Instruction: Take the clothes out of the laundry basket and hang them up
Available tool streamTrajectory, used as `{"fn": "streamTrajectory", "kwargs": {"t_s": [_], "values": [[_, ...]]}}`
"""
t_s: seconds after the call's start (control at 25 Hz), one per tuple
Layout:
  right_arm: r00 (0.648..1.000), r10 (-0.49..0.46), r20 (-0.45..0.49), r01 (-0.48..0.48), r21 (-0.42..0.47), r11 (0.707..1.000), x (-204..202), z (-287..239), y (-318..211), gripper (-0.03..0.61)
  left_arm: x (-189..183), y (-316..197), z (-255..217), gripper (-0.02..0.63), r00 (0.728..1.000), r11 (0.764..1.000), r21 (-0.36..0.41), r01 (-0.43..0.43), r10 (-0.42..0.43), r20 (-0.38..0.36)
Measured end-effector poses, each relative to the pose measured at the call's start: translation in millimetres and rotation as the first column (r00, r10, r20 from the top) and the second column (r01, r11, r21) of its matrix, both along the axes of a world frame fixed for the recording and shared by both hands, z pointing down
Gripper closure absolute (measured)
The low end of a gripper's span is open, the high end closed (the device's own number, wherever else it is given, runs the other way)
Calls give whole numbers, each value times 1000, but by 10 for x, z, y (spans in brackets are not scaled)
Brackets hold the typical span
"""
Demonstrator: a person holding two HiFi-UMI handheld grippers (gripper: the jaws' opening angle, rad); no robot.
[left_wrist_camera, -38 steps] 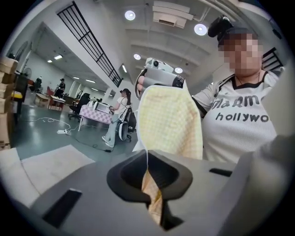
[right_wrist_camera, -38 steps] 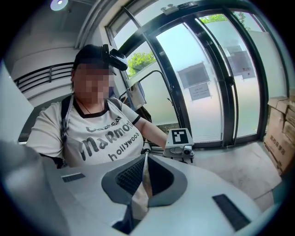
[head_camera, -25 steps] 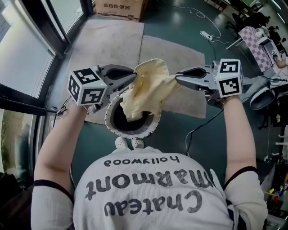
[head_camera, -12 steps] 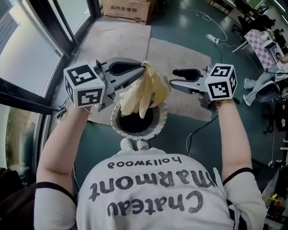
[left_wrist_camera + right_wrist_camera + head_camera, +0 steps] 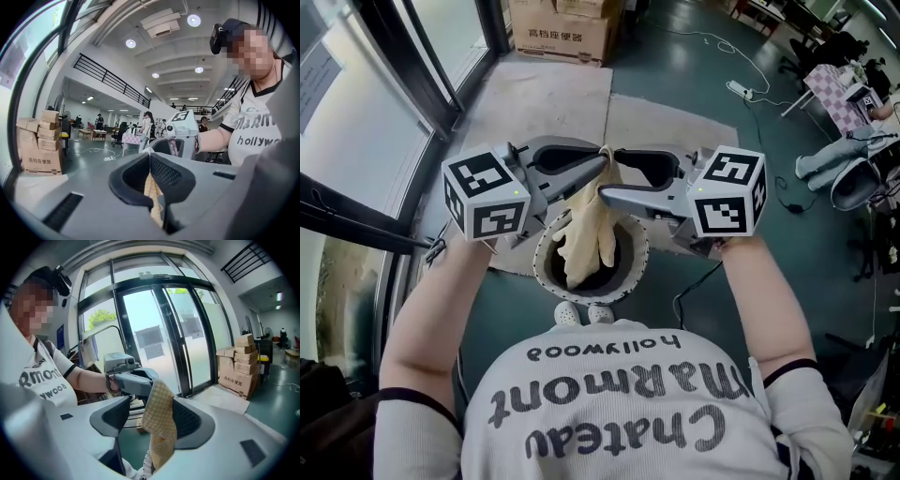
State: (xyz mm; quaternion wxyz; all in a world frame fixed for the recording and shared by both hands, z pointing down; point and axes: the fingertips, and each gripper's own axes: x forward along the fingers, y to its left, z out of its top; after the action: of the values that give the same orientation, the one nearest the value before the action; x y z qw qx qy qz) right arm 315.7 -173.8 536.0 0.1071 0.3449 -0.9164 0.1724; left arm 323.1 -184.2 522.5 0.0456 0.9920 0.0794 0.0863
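**Item:** yellow waffle-weave cloth (image 5: pixel 586 234), one piece; it hangs straight down from the jaw tips, its lower end over the dark mouth of the round laundry basket (image 5: pixel 628 281); whether that end touches anything inside cannot be told.

**Hazards, as judged from where I stand:**
- the cloth has one hold only, a narrow pinch on a bunched top edge; a tug or a swing of the hanging weight could draw the fabric out and drop it back into the basket
- the second gripper, closing where it stands, would likely take the same bunch just beside the first hold, not a separate corner; the cloth would then stay balled and be awkward to spread for hanging
- the two sets of tips stand very near each other, so a knock between them could loosen the pinch
- no rail or hanger is in view, so the way to the hanging place is unknown

**Left gripper** (image 5: pixel 602 159): jaws closed tight, clamping the cloth's top edge between the pads; the fabric runs out below the tips and falls away beneath them.

**Right gripper** (image 5: pixel 151 404): jaws have just been opening and now stand spread wide; the cloth stands in the gap, lying toward one pad and clear of the other; nothing is clamped; its tips are just beside the left gripper's tips, facing them.
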Motion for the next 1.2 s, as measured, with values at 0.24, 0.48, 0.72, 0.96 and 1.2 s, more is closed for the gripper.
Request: {"fn": "streamTrajectory", "kwargs": {"t_s": [0.24,0.48,0.72,0.96,1.2], "values": [[984,83,-158,-88,-25,996,138,173,-98,508,-58,-34,14,600,1000,1000,-6,21,-21,-7],[970,133,-203,-125,53,991,236,-83,-158,538,-123,-20,7,600,1000,1000,0,1,-1,-17],[926,246,-286,-155,308,939,116,-653,-183,546,-262,-5,133,563,998,996,-87,-8,3,-55],[941,284,-184,-192,401,896,144,-1363,-91,545,-466,-111,745,342,988,994,44,104,-108,109],[956,272,-111,-198,444,874,57,-1850,-110,545,-538,-376,695,585,955,955,30,295,-296,31]]}}
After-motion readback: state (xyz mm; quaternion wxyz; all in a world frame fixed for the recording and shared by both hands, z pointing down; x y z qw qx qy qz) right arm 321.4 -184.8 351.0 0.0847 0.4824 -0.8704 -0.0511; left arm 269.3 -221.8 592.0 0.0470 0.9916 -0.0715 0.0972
